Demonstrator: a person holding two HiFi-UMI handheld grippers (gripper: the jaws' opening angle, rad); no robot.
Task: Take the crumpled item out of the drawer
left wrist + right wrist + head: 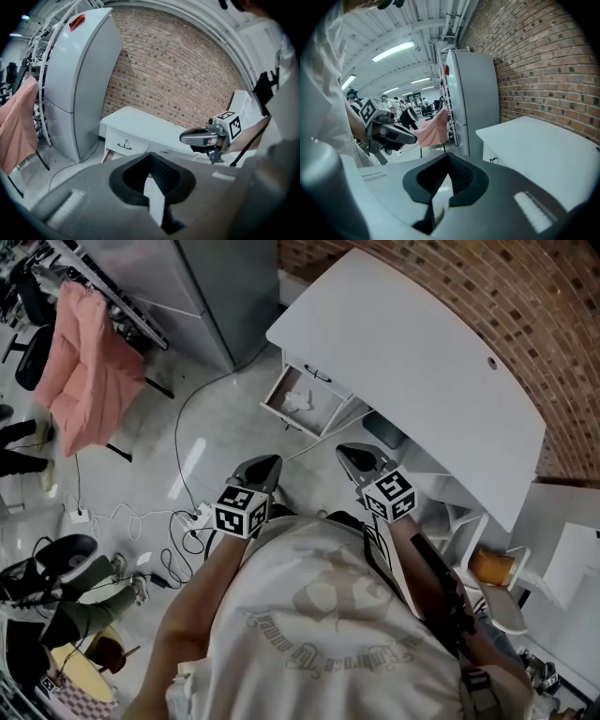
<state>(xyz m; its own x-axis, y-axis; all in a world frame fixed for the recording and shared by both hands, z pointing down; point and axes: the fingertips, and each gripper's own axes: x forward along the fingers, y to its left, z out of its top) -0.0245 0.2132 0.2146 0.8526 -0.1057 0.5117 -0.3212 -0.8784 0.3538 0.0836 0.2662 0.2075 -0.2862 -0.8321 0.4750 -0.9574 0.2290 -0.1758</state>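
A white desk [412, 362] stands against the brick wall. One of its drawers [279, 411] is pulled open, and a crumpled white item [300, 399] lies inside it. My left gripper [271, 462] and right gripper [346, 451] hang side by side over the floor, close to the person's chest and well short of the drawer. Both are shut and hold nothing. In the left gripper view, its jaws [151, 157] meet in front of the desk [140, 124], with the right gripper [201, 137] at the right. In the right gripper view, the left gripper [396, 133] shows at the left.
A tall grey cabinet [202, 287] stands left of the desk. A pink garment [89, 362] hangs on a rack at far left. Cables and a power strip [199, 517] lie on the floor by my left gripper. A chair [502, 592] sits at lower right.
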